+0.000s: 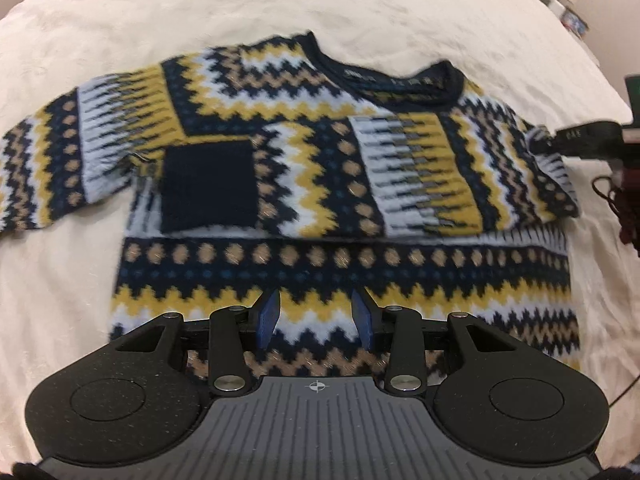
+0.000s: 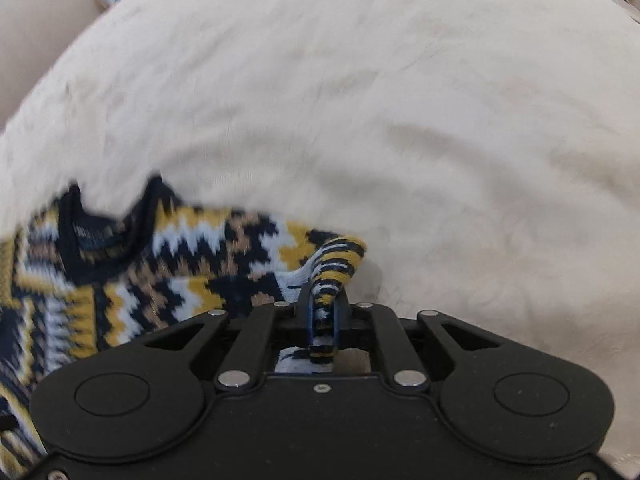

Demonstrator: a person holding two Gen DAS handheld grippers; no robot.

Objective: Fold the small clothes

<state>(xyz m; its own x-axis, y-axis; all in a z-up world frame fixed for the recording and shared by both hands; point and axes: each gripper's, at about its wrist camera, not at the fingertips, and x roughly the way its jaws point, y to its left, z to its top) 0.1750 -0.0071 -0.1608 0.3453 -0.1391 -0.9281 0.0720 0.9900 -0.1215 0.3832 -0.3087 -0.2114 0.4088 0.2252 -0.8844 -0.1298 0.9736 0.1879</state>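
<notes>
Patterned sweater lies flat, front up, on a cream blanket | left gripper hovers above its lower hem, jaws apart, empty | right gripper pinches a sleeve fold

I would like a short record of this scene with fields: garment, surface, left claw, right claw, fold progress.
garment: patterned knit sweater, navy, yellow and white, lying front up with a navy pocket
surface: cream fleece blanket
left claw: left claw open above the sweater's lower part, nothing between its pads
right claw: right claw shut on the edge of the sweater's sleeve
fold progress: one sleeve already lies across the chest; the other is spread out
</notes>
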